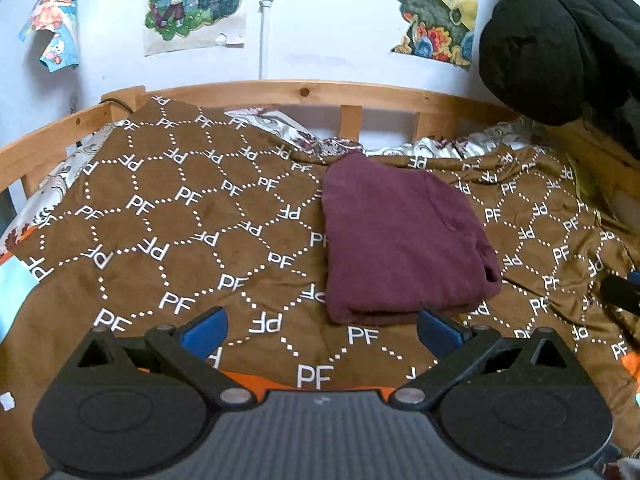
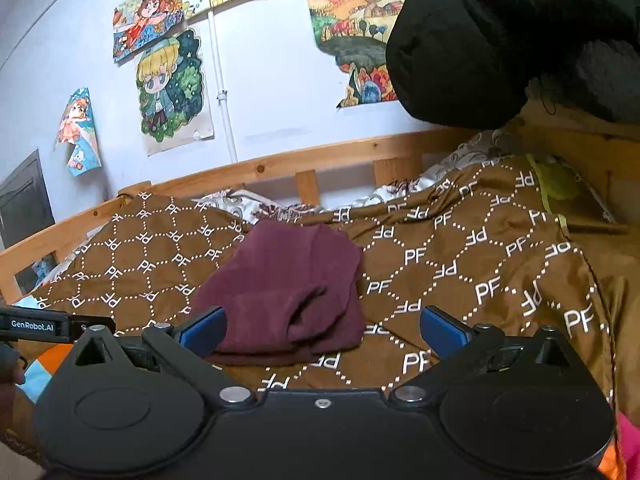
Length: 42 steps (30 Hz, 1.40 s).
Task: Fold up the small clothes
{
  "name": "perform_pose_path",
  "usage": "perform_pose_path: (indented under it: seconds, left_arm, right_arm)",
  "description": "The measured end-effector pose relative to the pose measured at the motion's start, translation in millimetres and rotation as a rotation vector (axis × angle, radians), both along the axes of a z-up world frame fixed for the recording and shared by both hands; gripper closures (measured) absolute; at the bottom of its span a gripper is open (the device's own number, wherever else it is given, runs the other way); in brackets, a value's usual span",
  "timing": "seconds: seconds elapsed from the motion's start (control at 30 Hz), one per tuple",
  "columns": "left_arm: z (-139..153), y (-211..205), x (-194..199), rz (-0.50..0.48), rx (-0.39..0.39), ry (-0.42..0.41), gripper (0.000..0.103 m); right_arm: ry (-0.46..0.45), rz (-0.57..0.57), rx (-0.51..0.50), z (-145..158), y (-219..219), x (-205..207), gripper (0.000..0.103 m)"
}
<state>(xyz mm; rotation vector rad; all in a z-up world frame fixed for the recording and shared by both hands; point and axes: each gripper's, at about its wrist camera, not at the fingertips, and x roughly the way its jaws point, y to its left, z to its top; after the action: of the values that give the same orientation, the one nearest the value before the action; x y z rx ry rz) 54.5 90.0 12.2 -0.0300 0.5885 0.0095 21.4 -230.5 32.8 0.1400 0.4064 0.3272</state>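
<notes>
My left tool (image 1: 322,330) stands with its blue pads spread wide and nothing between them; my right tool (image 2: 322,330) is likewise wide apart and empty. The dark maroon folded knit garment (image 1: 404,240) lies on the brown bedspread printed with white PF letters (image 1: 168,220), just ahead of both tools: ahead and to the right of the left one, its near edge close to that tool's right pad, and ahead and slightly left of the right one (image 2: 288,296).

I judge the fold nearly or fully done. The risk now is undoing it: the near right corner shows loose layered edges, and a pad catching only the top layer would drag the stack open. The bedspread is soft and rumpled, so pressing down could pinch bedding along with the garment.

Beyond it runs the wooden bed rail (image 1: 320,94), with paper drawings on the wall (image 1: 196,4). A bulky black padded garment (image 2: 500,48) hangs up to the right, clear of the work. Nothing blocks either tool's approach.
</notes>
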Motion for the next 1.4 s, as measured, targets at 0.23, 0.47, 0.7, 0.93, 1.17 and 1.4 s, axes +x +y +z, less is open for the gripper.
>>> perform_pose_path:
  seconds: [0.23, 0.47, 0.7, 0.93, 1.17, 1.4]
  left_arm:
    - [-6.1, -5.1, 3.7, -0.010, 0.009, 0.021, 0.001]
    - [-7.4, -7.1, 3.9, -0.016, 0.013, 0.030, 0.001]
    - [-7.2, -7.3, 3.5, -0.016, 0.013, 0.029, 0.001]
    - [-7.3, -7.4, 3.8, -0.016, 0.013, 0.030, 0.001]
    - [-8.9, -7.7, 2.7, -0.018, 0.015, 0.035, 0.001]
    - [-9.1, -7.3, 3.3, -0.018, 0.015, 0.036, 0.001]
  right_arm:
    - [0.018, 0.001, 0.011, -2.4, -2.1, 2.9, 0.001]
    - [0.033, -0.013, 0.029, -4.0, -6.4, 5.3, 0.001]
    - [0.031, -0.005, 0.018, -4.0, -4.1, 4.4, 0.001]
    - [0.036, -0.009, 0.020, -4.6, -5.0, 5.3, 0.001]
    - [0.040, -0.009, 0.019, -5.5, -5.0, 6.1, 0.001]
    - [0.043, -0.011, 0.017, -7.3, -4.9, 6.3, 0.001]
